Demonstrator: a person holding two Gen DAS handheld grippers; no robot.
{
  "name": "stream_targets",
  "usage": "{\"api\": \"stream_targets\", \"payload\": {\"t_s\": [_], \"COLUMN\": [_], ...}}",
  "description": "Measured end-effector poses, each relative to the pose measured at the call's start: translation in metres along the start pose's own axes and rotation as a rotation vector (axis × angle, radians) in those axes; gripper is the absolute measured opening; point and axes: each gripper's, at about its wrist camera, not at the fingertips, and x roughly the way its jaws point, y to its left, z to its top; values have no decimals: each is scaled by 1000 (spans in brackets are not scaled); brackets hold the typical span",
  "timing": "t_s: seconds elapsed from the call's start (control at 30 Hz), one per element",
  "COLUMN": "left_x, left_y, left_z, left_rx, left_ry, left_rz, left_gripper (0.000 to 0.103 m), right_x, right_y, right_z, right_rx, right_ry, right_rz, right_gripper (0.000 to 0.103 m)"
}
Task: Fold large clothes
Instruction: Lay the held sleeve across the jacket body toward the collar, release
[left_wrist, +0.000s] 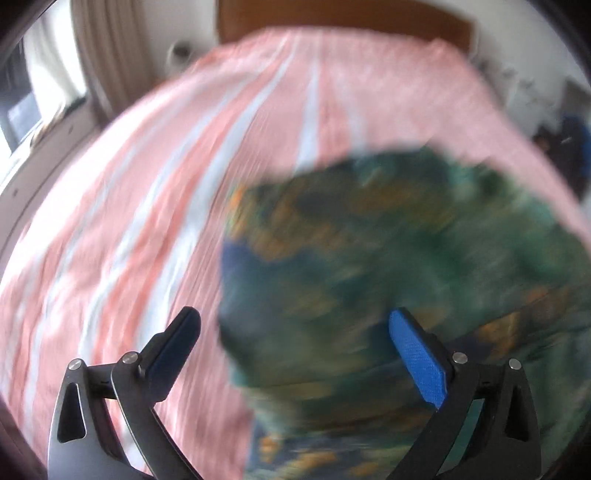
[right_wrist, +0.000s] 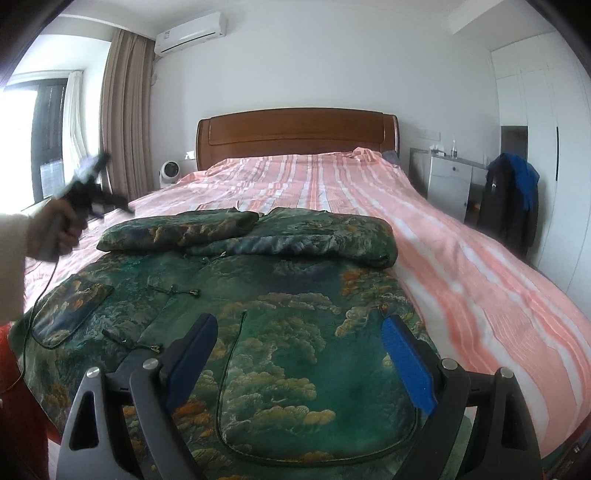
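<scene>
Green jacket (right_wrist: 266, 295) lies flat on the bed w/ pink striped sheet (right_wrist: 480, 266), sleeves folded across its top. We see both grippers, left (left_wrist: 295, 332) & right (right_wrist: 299, 343), jaws spread wide, gripping nothing.

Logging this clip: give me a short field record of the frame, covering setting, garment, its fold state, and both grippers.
setting: bedroom, bed with pink striped cover, wooden headboard
garment: green padded jacket with cloud pattern, lying on the near end of the bed
fold state: both sleeves folded across the upper body, lower part still flat
left gripper: open, nothing held, above the jacket's left edge; view blurred
right gripper: open, nothing held, over the lower hem
left hand: raised at the bed's left side
</scene>
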Motion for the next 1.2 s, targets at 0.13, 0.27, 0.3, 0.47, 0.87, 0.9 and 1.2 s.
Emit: {"api": "stream_targets", "payload": {"t_s": [0.13, 0.27, 0.3, 0.47, 0.87, 0.9, 1.2], "left_x": [-14, -64, -76, -107, -10, -18, -81], "left_y": [1, -9, -18, -91, -178, -178, -185], "left_z": [-14, -3, 2, 33, -16, -14, 43], "left_rx": [3, 49, 61, 156, 379, 381, 280], "left_ry": [-36, -147, -175, -249, -35, -42, -175], "left_rz": [-17, -30, -51, -199, -128, -131, -225], "left_gripper": [101, 101, 101, 102, 103, 102, 102], "right_x": [0, 2, 3, 4, 3, 3, 7], "right_y": [-2, -5, -5, -2, -7, -8, -18], "right_z": [-1, -1, -1, -1, -1, -1, 1], "right_rx": [9, 28, 29, 21, 37, 39, 84], "right_ry": [8, 17, 16, 17, 26, 28, 39], "right_rz": [7, 16, 18, 28, 35, 35, 46], "right_gripper": [90, 90, 90, 90, 90, 90, 90]}}
